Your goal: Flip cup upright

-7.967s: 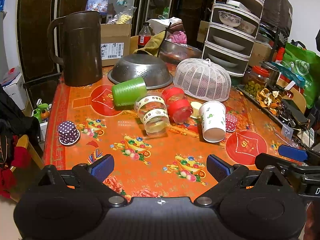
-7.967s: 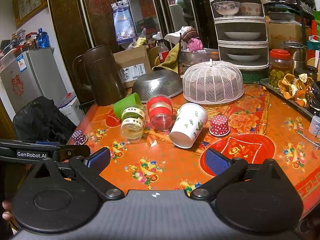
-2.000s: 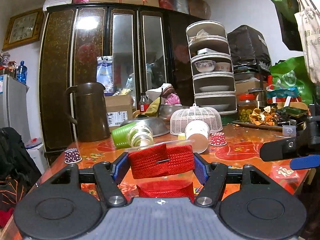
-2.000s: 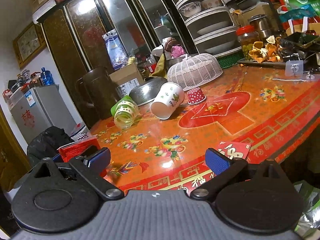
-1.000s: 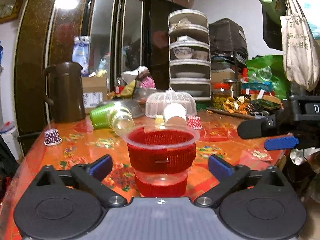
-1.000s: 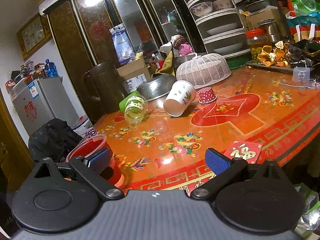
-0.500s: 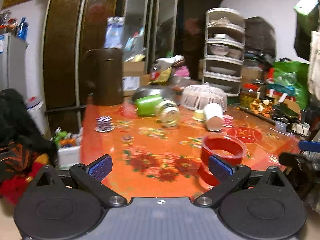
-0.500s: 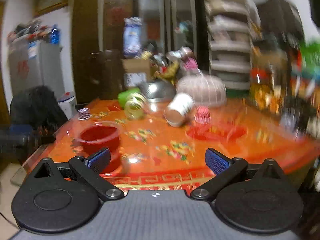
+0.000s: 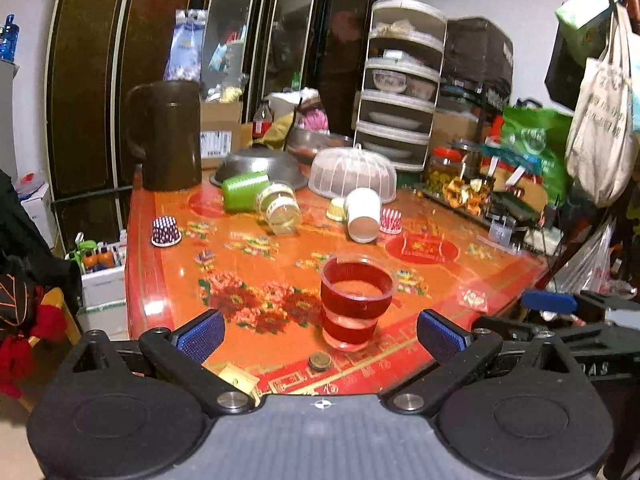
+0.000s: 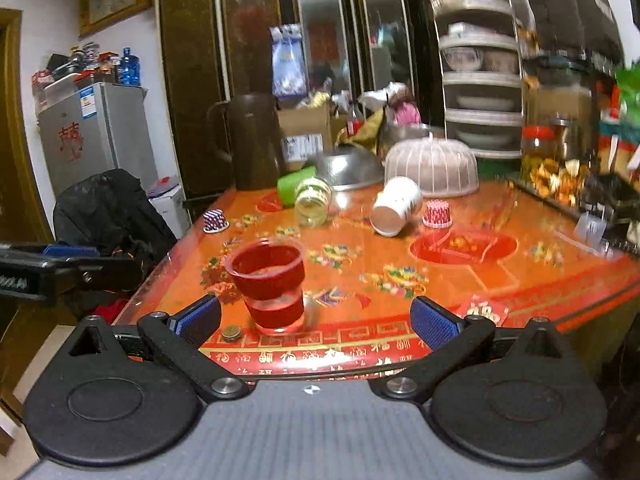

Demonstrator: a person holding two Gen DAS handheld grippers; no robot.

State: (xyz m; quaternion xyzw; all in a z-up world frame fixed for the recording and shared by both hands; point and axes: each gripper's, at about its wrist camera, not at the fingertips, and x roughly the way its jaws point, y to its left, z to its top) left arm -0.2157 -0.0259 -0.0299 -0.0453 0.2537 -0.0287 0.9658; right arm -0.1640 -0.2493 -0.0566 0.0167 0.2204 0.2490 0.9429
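Observation:
A clear plastic cup with red bands (image 9: 354, 302) stands upright, mouth up, near the front edge of the orange table (image 9: 256, 256). It also shows in the right wrist view (image 10: 272, 284). My left gripper (image 9: 320, 334) is open and empty, back from the cup. My right gripper (image 10: 314, 320) is open and empty, off the table's front edge, with the cup ahead and left. A white paper cup (image 9: 362, 216), a clear banded cup (image 9: 280, 210) and a green cup (image 9: 244, 190) lie on their sides farther back.
A brown jug (image 9: 168, 136), a metal colander (image 9: 256, 164) and a white mesh food cover (image 9: 352, 174) stand at the back. Small patterned cups (image 9: 165, 232) (image 9: 391, 221) sit upside down. A coin (image 9: 319, 361) lies by the front edge. A tiered rack (image 9: 400, 96) stands behind.
My left gripper let go of the red-banded cup, which now stands upright on the table. Both grippers have drawn back from the table edge.

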